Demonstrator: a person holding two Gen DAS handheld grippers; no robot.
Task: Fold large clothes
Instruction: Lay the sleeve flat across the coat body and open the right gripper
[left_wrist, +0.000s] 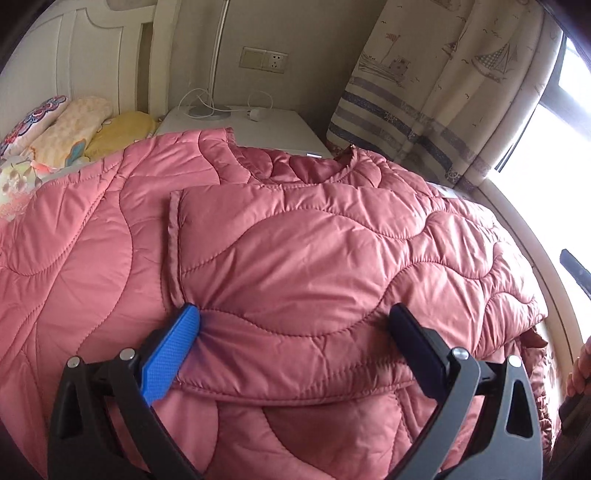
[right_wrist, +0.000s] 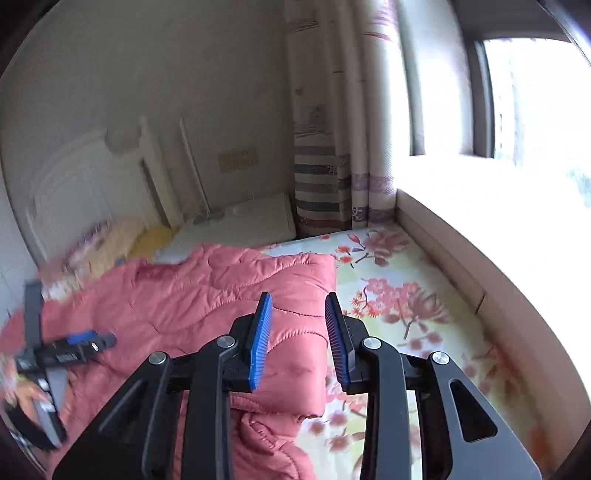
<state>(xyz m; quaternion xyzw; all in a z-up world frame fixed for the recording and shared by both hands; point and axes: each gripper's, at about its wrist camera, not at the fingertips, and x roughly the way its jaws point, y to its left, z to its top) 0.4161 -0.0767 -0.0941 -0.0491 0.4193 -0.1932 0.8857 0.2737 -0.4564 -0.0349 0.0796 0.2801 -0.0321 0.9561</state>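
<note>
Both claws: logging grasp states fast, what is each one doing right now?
Left claw: open wide, pads pressed on a folded panel of the pink quilted jacket, not clamped.
Right claw: open, holding nothing, above the jacket's edge.

no legible text, labels or numbers anywhere

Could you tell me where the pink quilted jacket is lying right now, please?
The pink quilted jacket lies spread on the floral bedsheet, filling the left wrist view, below the pillows and white nightstand.
</note>
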